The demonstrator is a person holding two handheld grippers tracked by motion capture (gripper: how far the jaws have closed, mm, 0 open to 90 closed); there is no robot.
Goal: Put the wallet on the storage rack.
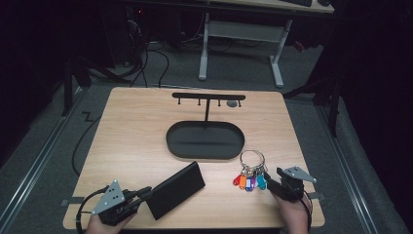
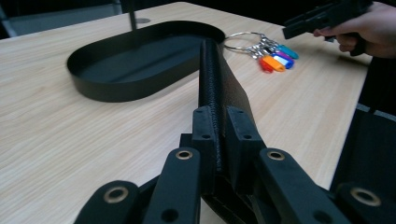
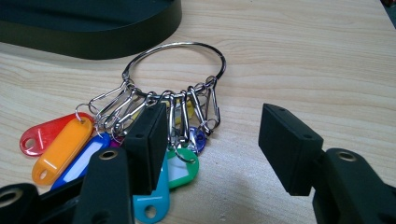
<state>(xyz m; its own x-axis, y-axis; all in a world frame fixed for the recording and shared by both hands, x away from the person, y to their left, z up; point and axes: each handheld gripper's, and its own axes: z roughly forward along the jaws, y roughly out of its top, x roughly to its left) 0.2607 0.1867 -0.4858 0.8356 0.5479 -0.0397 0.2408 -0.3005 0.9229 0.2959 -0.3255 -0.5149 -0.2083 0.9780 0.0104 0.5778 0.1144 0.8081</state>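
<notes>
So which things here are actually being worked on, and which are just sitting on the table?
In hand:
- black wallet, clamped in the left tongs
- key ring with coloured tags, right tongs open just short of it

Lying about, as far as this moment shows:
- black oval tray
- hook rack behind it

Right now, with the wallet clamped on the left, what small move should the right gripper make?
Probably ease the right gripper forward and shut on the key ring: it is open, and the ring lies flat just ahead, untouched.

wallet [image 1: 175, 189] left — keyring [image 1: 252, 168] right
</notes>
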